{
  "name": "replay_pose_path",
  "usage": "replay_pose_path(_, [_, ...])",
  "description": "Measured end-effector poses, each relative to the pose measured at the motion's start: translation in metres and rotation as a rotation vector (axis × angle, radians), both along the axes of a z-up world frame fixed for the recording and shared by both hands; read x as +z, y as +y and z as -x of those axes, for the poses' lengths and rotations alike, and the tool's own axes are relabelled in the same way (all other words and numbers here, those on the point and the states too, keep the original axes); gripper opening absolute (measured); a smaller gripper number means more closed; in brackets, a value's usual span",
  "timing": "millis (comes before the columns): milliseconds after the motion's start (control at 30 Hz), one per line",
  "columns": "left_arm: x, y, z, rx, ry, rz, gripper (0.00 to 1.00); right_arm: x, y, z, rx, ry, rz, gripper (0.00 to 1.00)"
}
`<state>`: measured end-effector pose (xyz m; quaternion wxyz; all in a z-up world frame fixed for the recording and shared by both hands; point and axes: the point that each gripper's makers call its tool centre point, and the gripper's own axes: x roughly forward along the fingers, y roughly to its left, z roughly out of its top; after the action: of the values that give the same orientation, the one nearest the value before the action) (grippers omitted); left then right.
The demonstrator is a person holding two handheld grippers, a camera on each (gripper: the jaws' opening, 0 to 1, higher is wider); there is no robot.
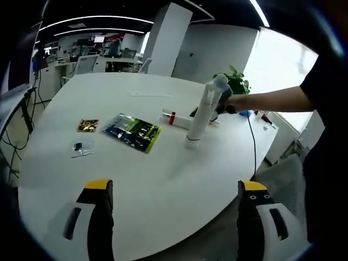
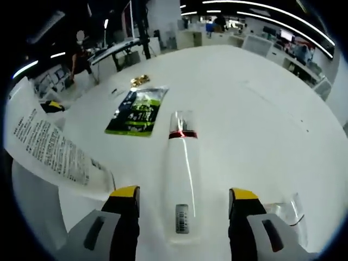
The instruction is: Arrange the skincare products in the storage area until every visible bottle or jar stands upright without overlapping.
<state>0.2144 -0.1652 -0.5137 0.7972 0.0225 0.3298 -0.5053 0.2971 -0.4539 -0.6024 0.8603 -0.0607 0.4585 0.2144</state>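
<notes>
A tall white tube (image 1: 198, 115) stands on its cap end on the white round table (image 1: 163, 179), and its printed side (image 2: 49, 147) looms just left of my right gripper's left jaw. A second white tube with a red band and clear cap (image 2: 182, 174) lies flat on the table, in line with the gap of my right gripper (image 2: 185, 194), which is open above it. The same lying tube (image 1: 175, 118) rests behind the standing one. My right gripper (image 1: 218, 106) hovers by the standing tube's top. My left gripper (image 1: 175, 187) is open and holds nothing, near the table's front.
A green and black packet (image 1: 133, 132) (image 2: 136, 111), a small gold packet (image 1: 87, 125) (image 2: 140, 80) and a small clear bag (image 1: 81, 147) lie to the left. A clear plastic piece (image 2: 288, 212) sits by the right jaw. A potted plant (image 1: 235, 81) stands behind.
</notes>
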Motion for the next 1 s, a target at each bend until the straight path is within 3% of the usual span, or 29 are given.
replay_pose_path(233, [0.002, 0.006, -0.010, 0.061, 0.036, 0.044, 0.86, -0.003, 0.005, -0.007, -0.002, -0.014, -0.018, 0.51])
replay_pose_path(900, [0.005, 0.012, -0.016, 0.105, 0.036, 0.068, 0.85, -0.016, 0.009, -0.016, 0.059, 0.012, 0.016, 0.33])
replay_pose_path(1000, [0.006, 0.012, -0.016, 0.110, 0.035, 0.072, 0.84, -0.017, 0.006, -0.018, 0.074, 0.004, 0.055, 0.28])
